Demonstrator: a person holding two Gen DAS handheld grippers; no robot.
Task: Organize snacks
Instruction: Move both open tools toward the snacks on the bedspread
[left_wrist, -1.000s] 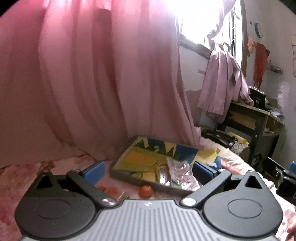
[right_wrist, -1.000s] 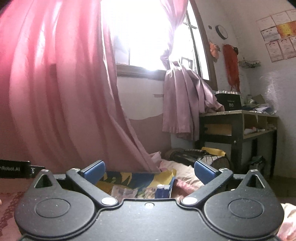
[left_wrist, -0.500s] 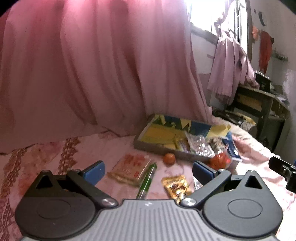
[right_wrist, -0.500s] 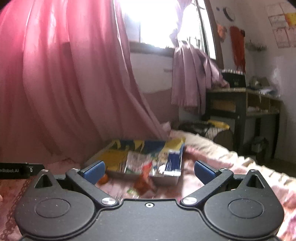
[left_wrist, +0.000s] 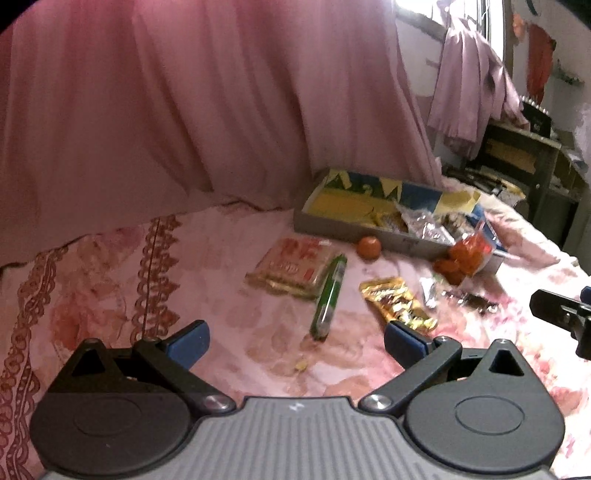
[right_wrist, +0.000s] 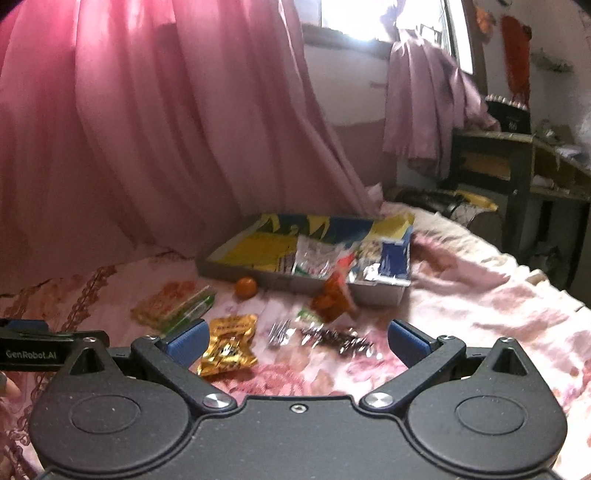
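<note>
A shallow cardboard box (left_wrist: 325, 227) (right_wrist: 236, 267) with a yellow and blue lining lies on the pink bedspread and holds several snack packets. Loose in front of it lie a red-printed cracker pack (left_wrist: 291, 264) (right_wrist: 162, 304), a green tube (left_wrist: 328, 295), a gold packet (left_wrist: 397, 302) (right_wrist: 229, 341), a small orange (left_wrist: 368, 246) (right_wrist: 246, 287), an orange snack bag (left_wrist: 467, 254) (right_wrist: 332, 297) and silver wrappers (right_wrist: 332, 336). My left gripper (left_wrist: 295, 341) and right gripper (right_wrist: 297, 338) are both open and empty, held above the bed short of the snacks.
A pink curtain (left_wrist: 184, 110) hangs behind the bed. A dark desk (right_wrist: 517, 166) stands at the right past the bed's edge. The right gripper's body (left_wrist: 565, 314) shows at the right edge of the left wrist view.
Both grippers have tilted down and pulled back. The bedspread and the loose snacks in front of the box have come into view. Both stay open.
</note>
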